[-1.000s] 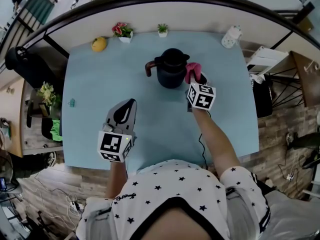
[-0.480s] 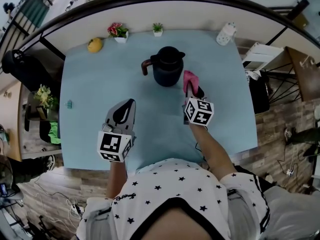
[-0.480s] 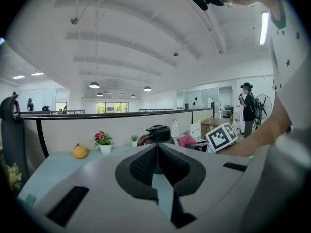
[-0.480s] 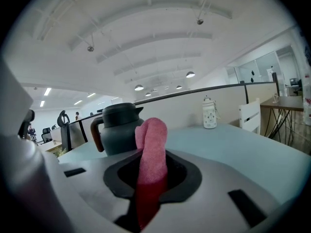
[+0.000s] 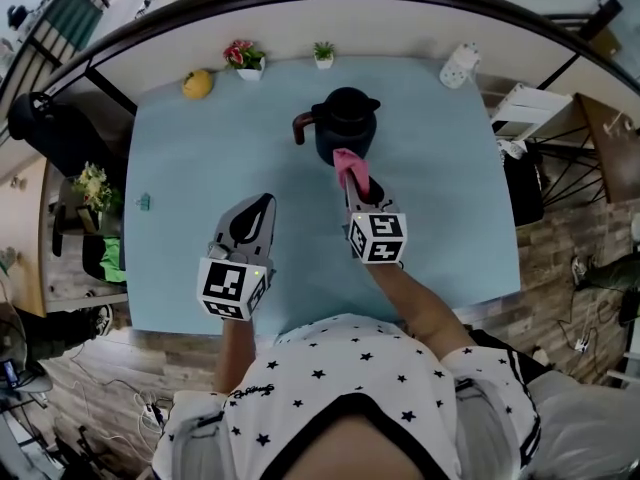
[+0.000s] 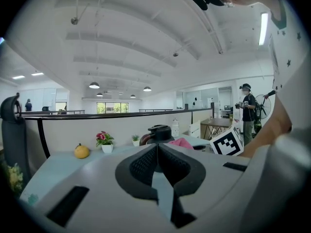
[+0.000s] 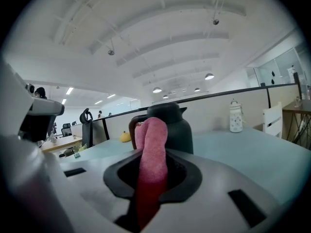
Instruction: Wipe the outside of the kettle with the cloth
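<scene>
My right tool (image 5: 356, 194) is clamped on the pink cloth (image 5: 350, 168), which stands out of the jaws as a folded roll pointing away from me. The kettle (image 5: 345, 126) sits upright on the far middle of the table (image 5: 200, 158), dead ahead of that tool, so the cloth's long axis runs straight at its near wall. In the head view the cloth's free end overlaps the kettle's near side. I judge it touching or just short, but cannot tell which. In the right gripper view the cloth rises in front of the body, a little left of centre, with the handle (image 7: 132, 127) showing just left of it. My left tool (image 5: 250, 223) hangs near me and to the left, jaws pressed together on nothing, well apart from the kettle. The right is plainly the nearer one. As I read it, the wipe calls for pressing forward, then sweeping sideways around the wall. The unheld kettle may slide.
</scene>
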{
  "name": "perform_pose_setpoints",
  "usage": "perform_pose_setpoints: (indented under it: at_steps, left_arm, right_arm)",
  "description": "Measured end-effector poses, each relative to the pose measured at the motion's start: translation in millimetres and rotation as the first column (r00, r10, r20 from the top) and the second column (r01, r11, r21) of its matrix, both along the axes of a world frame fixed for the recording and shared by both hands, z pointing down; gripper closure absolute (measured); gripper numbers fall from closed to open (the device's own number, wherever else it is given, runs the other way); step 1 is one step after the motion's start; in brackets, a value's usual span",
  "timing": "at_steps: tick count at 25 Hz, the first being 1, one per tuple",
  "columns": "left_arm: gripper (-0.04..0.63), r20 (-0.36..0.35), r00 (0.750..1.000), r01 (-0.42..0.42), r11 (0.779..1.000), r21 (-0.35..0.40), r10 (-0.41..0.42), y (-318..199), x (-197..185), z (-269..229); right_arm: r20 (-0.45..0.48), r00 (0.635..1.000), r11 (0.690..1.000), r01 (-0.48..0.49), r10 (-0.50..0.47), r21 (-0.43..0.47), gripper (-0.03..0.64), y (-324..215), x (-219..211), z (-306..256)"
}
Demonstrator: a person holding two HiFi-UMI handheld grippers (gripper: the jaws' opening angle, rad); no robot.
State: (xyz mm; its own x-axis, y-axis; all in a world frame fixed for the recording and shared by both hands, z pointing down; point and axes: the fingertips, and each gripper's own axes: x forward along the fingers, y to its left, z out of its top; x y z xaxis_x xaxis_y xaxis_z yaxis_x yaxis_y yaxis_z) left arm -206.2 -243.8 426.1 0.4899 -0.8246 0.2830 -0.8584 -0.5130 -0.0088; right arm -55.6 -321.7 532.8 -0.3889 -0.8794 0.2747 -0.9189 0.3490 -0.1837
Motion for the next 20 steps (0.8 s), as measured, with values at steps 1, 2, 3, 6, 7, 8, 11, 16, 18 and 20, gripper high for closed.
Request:
perform_pose_setpoints:
  at_steps: [1, 2, 3, 6, 7, 8, 11, 16, 18, 20]
  left_arm:
    - [0.565, 0.001, 1.000, 0.003, 1.000, 0.000, -0.003, 0, -3, 0]
    - [0.565, 0.003, 1.000, 0.006, 1.000, -0.001, -0.006, 1, -5, 0]
    - [0.565, 0.005, 1.000, 0.008, 1.000, -0.002, -0.008, 1, -8, 0]
    - [0.565, 0.009, 1.000, 0.019, 1.000, -0.002, -0.019, 1, -16, 0]
    - [0.565, 0.010, 1.000, 0.024, 1.000, -0.001, -0.024, 1, -19, 0]
    - [0.565, 0.011, 0.999, 0.030, 1.000, -0.001, -0.030, 1, -22, 0]
    - [0.565, 0.018, 0.999, 0.044, 0.999, -0.006, -0.044, 2, -31, 0]
    - [0.565, 0.032, 0.997, 0.066, 0.998, -0.018, -0.066, 3, -46, 3]
    - [0.565, 0.035, 0.997, 0.073, 0.997, -0.020, -0.072, 2, -49, 4]
    - [0.565, 0.035, 0.997, 0.076, 0.997, -0.019, -0.075, 1, -51, 4]
  right_arm:
    - [0.001, 1.000, 1.000, 0.011, -0.011, -0.001, 0.558, -2, -9, 1]
    - [0.000, 1.000, 1.000, 0.022, -0.022, -0.001, 0.558, -4, -17, 1]
    - [-0.004, 0.999, 0.999, 0.032, -0.032, 0.000, 0.558, -6, -25, 2]
    - [-0.012, 0.999, 0.999, 0.047, -0.047, -0.016, 0.558, -13, -44, 9]
    - [-0.013, 0.999, 0.999, 0.044, -0.045, -0.025, 0.558, -16, -47, 13]
    - [-0.016, 0.999, 0.999, 0.040, -0.041, -0.033, 0.558, -18, -50, 16]
    - [-0.032, 0.999, 0.998, 0.031, -0.033, -0.047, 0.558, -26, -57, 24]
    - [-0.063, 0.998, 0.998, -0.005, 0.001, -0.058, 0.558, -40, -60, 37]
    - [-0.073, 0.997, 0.998, -0.012, 0.007, -0.064, 0.558, -44, -60, 42]
    - [-0.077, 0.997, 0.998, -0.007, 0.001, -0.067, 0.558, -46, -61, 44]
